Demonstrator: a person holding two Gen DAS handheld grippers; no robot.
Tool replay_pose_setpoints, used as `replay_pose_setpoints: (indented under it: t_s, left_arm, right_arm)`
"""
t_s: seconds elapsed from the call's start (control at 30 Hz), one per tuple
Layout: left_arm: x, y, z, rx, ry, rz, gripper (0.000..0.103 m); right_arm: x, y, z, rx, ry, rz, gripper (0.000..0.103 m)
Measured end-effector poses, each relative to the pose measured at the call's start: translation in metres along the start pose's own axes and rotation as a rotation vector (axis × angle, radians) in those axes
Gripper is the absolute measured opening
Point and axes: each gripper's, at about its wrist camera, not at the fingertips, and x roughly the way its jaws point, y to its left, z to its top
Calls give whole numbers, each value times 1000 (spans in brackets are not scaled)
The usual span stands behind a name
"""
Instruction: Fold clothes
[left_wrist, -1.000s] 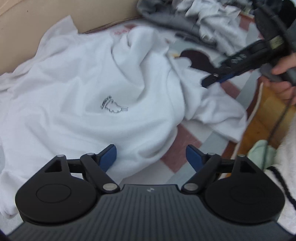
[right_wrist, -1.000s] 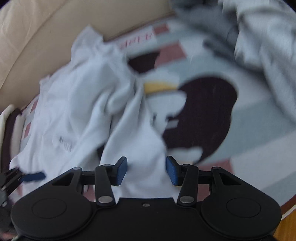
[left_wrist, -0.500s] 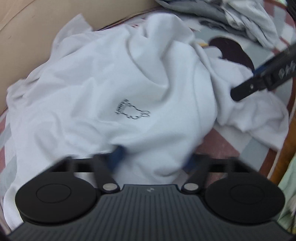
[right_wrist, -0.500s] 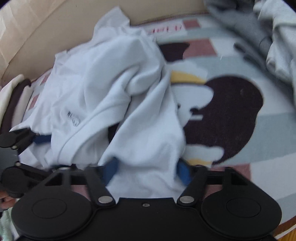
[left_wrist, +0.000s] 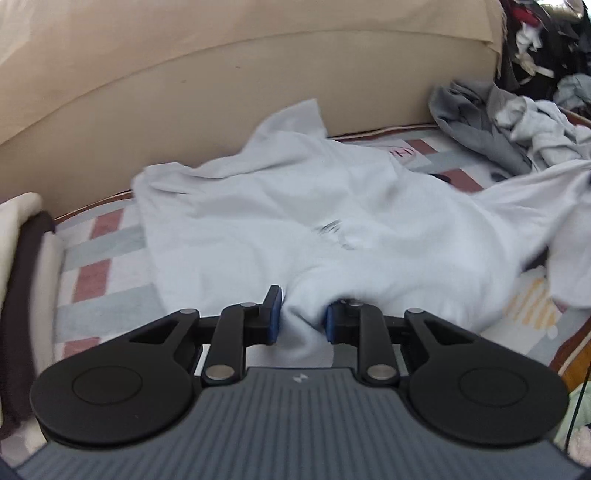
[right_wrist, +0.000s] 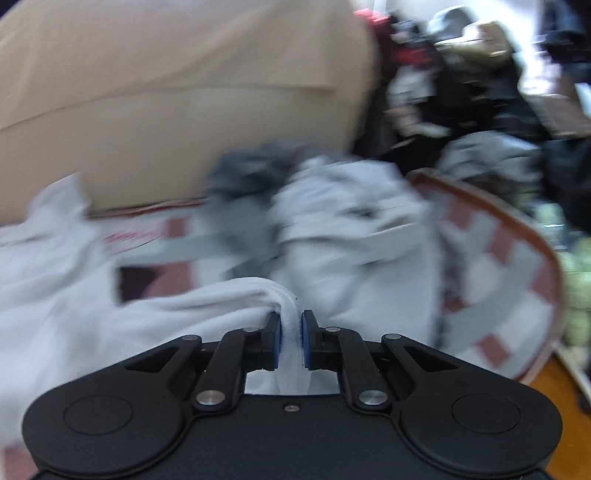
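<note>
Two grippers were each clamped on the same garment. Left gripper (left_wrist: 301, 314): blue pads pressed in on a bunched fold of the white T-shirt (left_wrist: 295, 221), cloth pinched between them and hanging down toward the gripper body. Right gripper (right_wrist: 291, 339): jaws nearly together, a thin folded edge of the white shirt (right_wrist: 229, 302) held between the pads and rising just above them.

From the left wrist view, the shirt spread away from the gripper over a patterned mat (left_wrist: 99, 254) with pink, grey and white checks. A small dark print (left_wrist: 332, 230) showed near the shirt's middle, blurred, not legible. One part of the shirt trailed off to the right edge of the view. At the left edge sat a stack of cream and dark brown fabric (left_wrist: 22, 280).

Farther back, a pile of grey clothes (left_wrist: 498, 125) lay on the mat at the right, apart from the shirt. A tan upholstered sofa front (left_wrist: 221, 92) ran behind the mat, and the shirt's far corner rested against it.

Right wrist view was heavily motion-blurred; grey and pale garments (right_wrist: 332, 206) lay beyond the gripper on the mat, with dark clutter (right_wrist: 461, 74) behind, details not resolvable.
</note>
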Motion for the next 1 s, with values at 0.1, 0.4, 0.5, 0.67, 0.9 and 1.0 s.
replay_pose_setpoints:
  t_s: [0.1, 0.4, 0.5, 0.67, 0.9, 1.0]
  left_arm:
    - [3, 11, -4, 0, 21, -17, 21]
    - [9, -11, -19, 56, 152, -48, 18]
    - [15, -21, -24, 42, 211, -81, 24]
    - [30, -27, -34, 25, 296, -121, 29]
    - [30, -10, -26, -47, 302, -191, 41]
    - [32, 2, -29, -97, 317, -241, 42]
  right_arm:
    - [10, -15, 3, 64, 1, -26, 13]
    - [-28, -46, 16, 130, -227, -230, 13]
    - [4, -43, 18, 23, -158, -356, 43]
    - [46, -66, -3, 141, 90, -364, 46]
    - [-7, -44, -3, 215, 42, -34, 49]
    - [-35, 12, -6, 77, 29, 251, 50]
